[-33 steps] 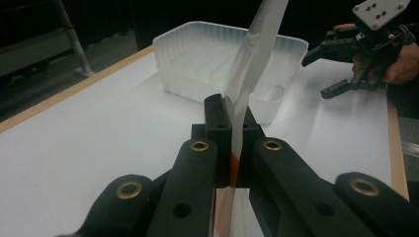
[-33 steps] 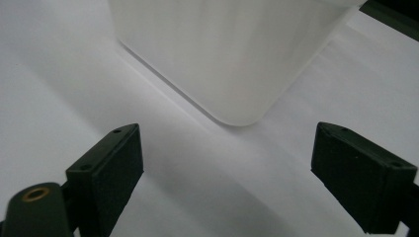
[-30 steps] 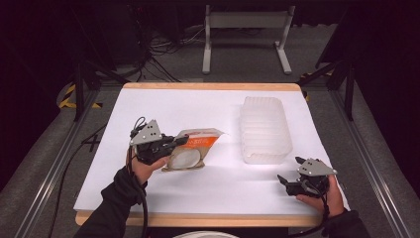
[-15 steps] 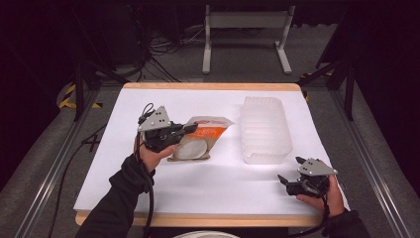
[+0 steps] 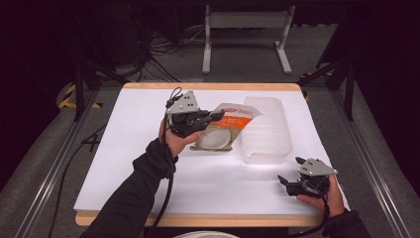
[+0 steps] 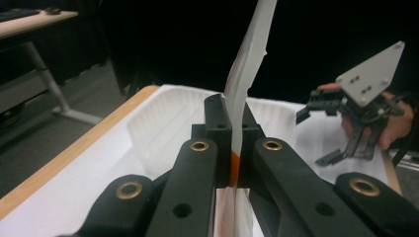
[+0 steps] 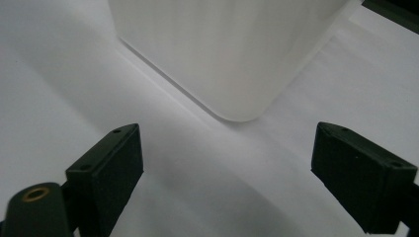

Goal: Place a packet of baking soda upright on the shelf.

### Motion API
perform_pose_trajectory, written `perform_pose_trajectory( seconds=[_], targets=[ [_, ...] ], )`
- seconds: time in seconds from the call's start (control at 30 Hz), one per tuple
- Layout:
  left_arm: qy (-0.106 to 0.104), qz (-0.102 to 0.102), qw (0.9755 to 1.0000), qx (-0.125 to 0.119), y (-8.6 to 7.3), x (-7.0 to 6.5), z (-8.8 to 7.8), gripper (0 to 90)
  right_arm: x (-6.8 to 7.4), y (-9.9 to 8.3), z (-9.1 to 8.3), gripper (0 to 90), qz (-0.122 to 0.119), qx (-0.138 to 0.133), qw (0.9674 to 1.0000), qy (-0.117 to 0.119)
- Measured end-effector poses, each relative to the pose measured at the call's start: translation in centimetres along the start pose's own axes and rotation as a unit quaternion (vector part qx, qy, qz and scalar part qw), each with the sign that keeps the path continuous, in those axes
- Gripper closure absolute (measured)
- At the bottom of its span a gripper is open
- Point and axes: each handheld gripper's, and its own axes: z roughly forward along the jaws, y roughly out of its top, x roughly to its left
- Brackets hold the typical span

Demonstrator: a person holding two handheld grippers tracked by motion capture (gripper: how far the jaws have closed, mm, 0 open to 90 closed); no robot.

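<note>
Over the last second the left gripper [image 5: 210,117], fingers clamped on the orange-and-white pouch [image 5: 223,130], carries it up to the clear tub [image 5: 265,130], suggesting loading is next, while the right gripper [image 5: 289,183] rests open just beside that tub.

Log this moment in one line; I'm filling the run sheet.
left gripper: shut on pouch, lifted beside bin | right gripper: open, holding nothing, near bin corner

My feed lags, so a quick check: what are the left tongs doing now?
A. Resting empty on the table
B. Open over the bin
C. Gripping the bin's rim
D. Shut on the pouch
D: the left tongs are clamped on the pouch edge, beside the bin.
</note>
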Motion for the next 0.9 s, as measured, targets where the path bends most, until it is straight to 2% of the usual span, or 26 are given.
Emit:
perform_pose_trajectory(
  seconds=[0.27, 0.4, 0.5, 0.9],
  targets=[
    [-0.025, -0.004, 0.9996, -0.010, 1.9, -0.5, 3.7, 90.0, 0.0, -0.1, 0.0, 13.1, 0.001, 0.000, 1.0000, 0.000],
    [-0.039, 0.002, 0.9992, -0.013, 2.8, -1.0, 5.3, 90.0, 0.0, -0.1, 0.0, 13.1, 0.001, 0.001, 1.0000, -0.001],
    [-0.041, 0.005, 0.9991, -0.011, 3.4, -1.4, 6.5, 90.0, 0.0, -0.1, 0.0, 13.1, 0.002, 0.001, 1.0000, -0.001],
    [-0.064, -0.004, 0.9977, -0.024, 4.0, -2.8, 10.9, 90.0, -0.1, -0.2, 0.0, 13.1, 0.002, 0.000, 1.0000, 0.000]
  ],
)
